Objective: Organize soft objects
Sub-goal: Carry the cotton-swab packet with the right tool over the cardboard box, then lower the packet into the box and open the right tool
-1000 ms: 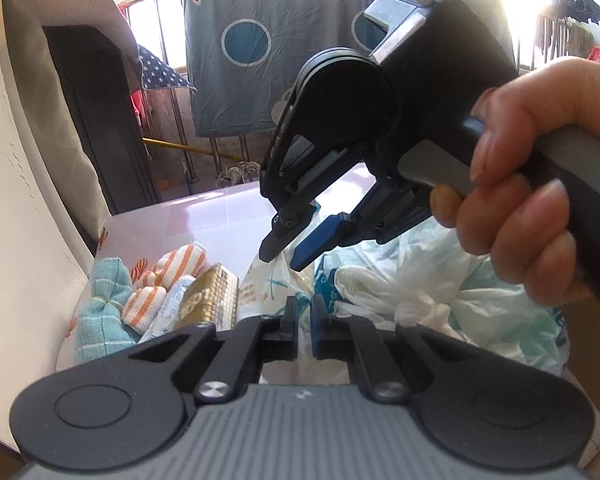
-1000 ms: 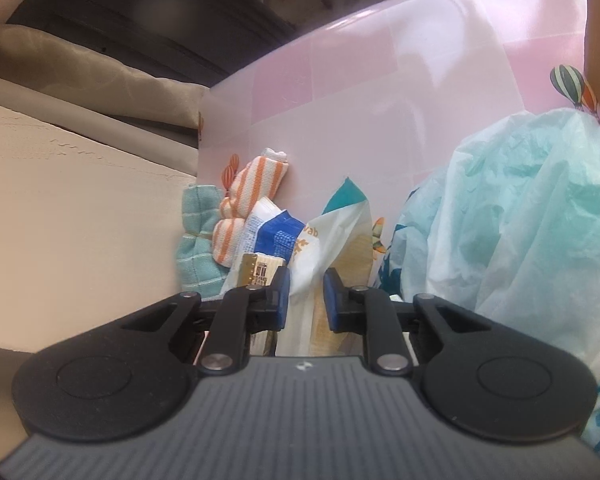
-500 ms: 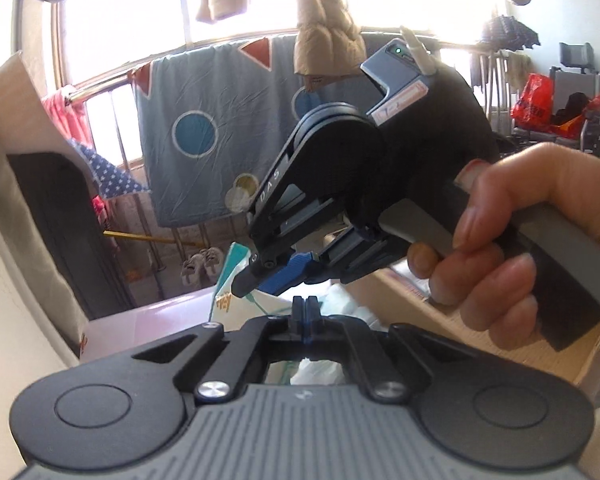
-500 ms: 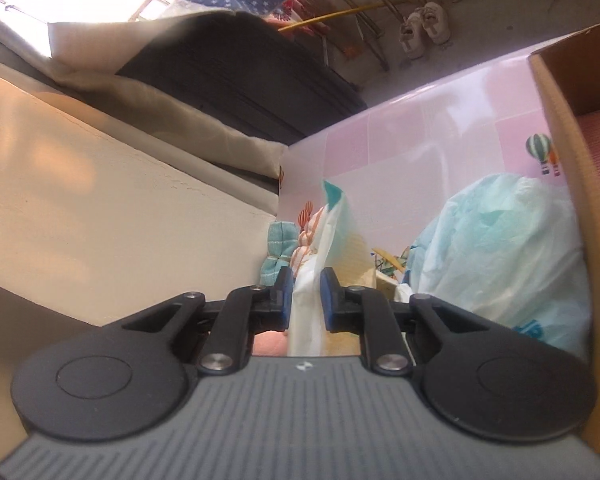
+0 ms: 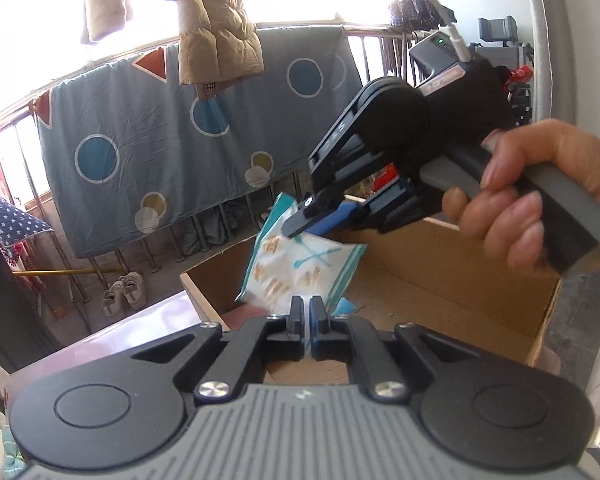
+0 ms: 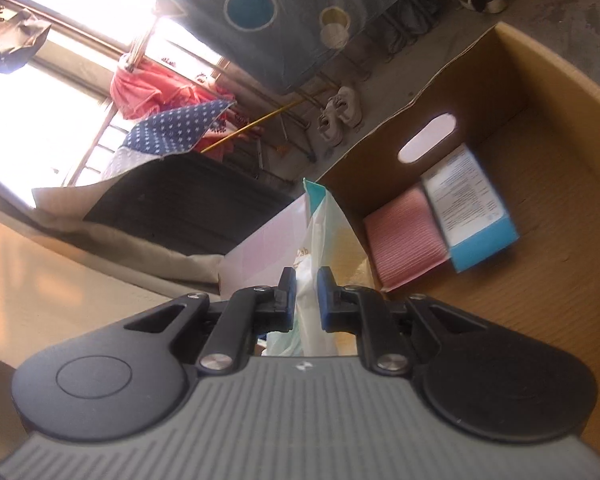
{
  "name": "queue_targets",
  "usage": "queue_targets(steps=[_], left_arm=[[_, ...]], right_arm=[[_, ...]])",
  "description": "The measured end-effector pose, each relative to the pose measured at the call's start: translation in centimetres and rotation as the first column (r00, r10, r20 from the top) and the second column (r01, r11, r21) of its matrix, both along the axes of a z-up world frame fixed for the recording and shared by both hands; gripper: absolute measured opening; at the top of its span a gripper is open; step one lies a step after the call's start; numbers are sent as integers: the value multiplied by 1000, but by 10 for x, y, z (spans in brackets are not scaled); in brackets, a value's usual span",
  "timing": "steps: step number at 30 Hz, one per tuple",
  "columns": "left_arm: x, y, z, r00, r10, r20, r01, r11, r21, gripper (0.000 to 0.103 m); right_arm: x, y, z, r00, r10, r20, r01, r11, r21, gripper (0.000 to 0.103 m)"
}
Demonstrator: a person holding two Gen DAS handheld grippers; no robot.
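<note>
The right gripper (image 6: 306, 294) has its jaws clamped on a soft plastic packet (image 5: 300, 268), white with teal edges and orange print. The packet is thin and crinkly, and it hangs in the air above the open cardboard box (image 5: 452, 280), near the box's left wall. In the left wrist view the right gripper (image 5: 314, 226) pinches the packet at its top corner, and a hand (image 5: 540, 196) is wrapped around the grey handle behind it. The left gripper (image 5: 305, 316) is just below the packet, with its jaws closed; a bit of the packet's lower edge seems to be between the tips, but I cannot tell if it is really pinched.

The box is brown, with rough corrugated walls and an oval handle hole (image 6: 428, 138) in its left wall. Inside the box, against that wall, lies a pink ribbed cloth (image 6: 408, 236), flat and rectangular. A blue and white carton (image 6: 470, 208) rests partly on the cloth.
</note>
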State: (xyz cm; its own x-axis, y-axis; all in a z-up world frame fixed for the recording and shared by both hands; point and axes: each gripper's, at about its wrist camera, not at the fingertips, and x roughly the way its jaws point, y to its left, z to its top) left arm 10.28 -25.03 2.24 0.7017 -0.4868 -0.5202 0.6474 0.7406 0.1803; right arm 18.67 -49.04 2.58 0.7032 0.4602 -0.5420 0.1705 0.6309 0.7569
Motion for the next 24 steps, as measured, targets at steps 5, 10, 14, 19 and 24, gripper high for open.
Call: queue_targets(steps=[5,10,14,19,24], left_arm=[[23,16,-11,996,67,-57,-65,997,36,14],[43,44,-20,978,173,-113,-167,984,64,17],[55,72,-23,959,236,-159,-228,971,69,19],[56,100,-19,947,276,-165,-272,961,49,26],[48,124,-14,937,302,-174,-304,953,16,35]], right_arm=[[26,-47,-7,999,-37,9,37,998,-50,10],[64,-76,-26,1000,-13,-1,12,989,-149,13],[87,-76,-47,997,-24,-69,-1,937,-349,14],[84,-74,-49,997,-41,-61,11,906,-424,15],[74,-67,-44,997,-34,-70,2,911,-412,15]])
